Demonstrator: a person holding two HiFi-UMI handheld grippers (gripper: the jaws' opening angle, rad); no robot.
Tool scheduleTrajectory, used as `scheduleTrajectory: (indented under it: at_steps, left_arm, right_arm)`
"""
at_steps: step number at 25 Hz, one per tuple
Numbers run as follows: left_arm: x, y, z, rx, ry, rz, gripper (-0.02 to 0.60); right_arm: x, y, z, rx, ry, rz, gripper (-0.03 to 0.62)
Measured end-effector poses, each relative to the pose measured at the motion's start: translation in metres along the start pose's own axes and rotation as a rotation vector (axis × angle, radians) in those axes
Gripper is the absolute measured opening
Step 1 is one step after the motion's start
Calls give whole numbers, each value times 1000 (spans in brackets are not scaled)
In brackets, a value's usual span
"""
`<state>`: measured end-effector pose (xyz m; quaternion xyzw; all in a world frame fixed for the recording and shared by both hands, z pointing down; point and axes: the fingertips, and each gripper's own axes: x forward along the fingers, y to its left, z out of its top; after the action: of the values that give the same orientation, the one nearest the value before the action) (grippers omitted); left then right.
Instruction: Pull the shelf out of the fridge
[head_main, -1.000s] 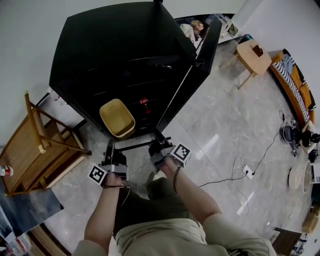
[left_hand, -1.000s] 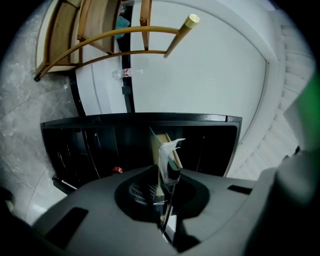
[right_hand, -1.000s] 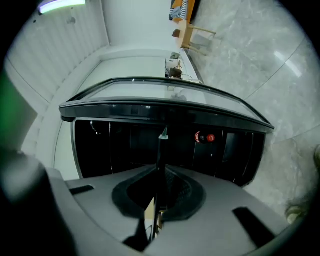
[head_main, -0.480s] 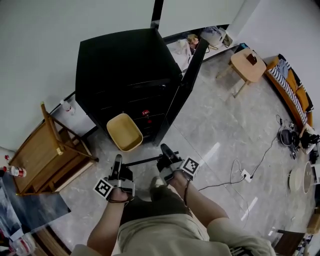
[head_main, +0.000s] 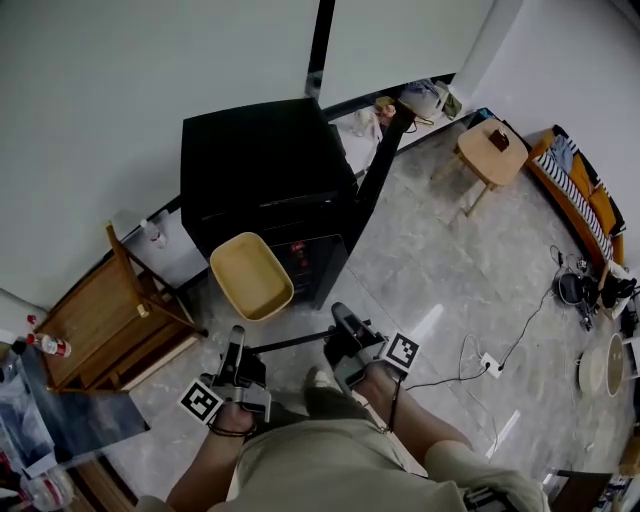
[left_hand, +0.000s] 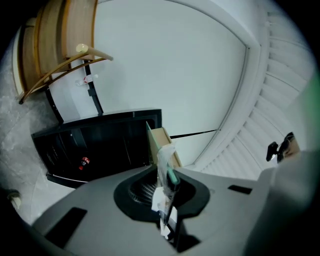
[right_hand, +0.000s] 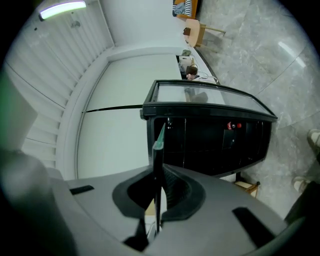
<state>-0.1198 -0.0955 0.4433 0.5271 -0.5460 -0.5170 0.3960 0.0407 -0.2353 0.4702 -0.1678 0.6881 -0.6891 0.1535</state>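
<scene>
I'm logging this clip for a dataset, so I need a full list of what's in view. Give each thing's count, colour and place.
fridge: one, black, against the white wall, door open
glass shelf: one, clear with a dark front bar, out of the fridge, in front of it
tub: one, tan, apparently resting on the shelf
red items: too small to count, inside the fridge
chair: one, wooden, left of the fridge
stool: one, light wood, on the floor at right
socket block: one, white, on the floor at right, dark cable attached
left claw: one, grey, shut on the shelf's left end
right claw: one, grey, shut on its right end
</scene>
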Motion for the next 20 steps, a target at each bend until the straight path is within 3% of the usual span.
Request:
scheduleTrajectory:
  at_steps: [6, 10, 12, 20]
  left_arm:
    - [6, -67, 17, 28, 2, -54, 26]
    - [19, -112, 34, 156, 14, -102, 26]
    - [25, -135, 43, 183, 12, -132, 26]
    - [56, -203, 75, 159, -2, -204, 26]
  right_arm:
    - [2, 76, -5, -43, 19, 47, 5]
    - [15, 123, -4, -57, 10, 113, 3]
    - [21, 144, -4, -54, 11, 146, 3]
    - [47, 237, 5, -151, 18, 200, 5]
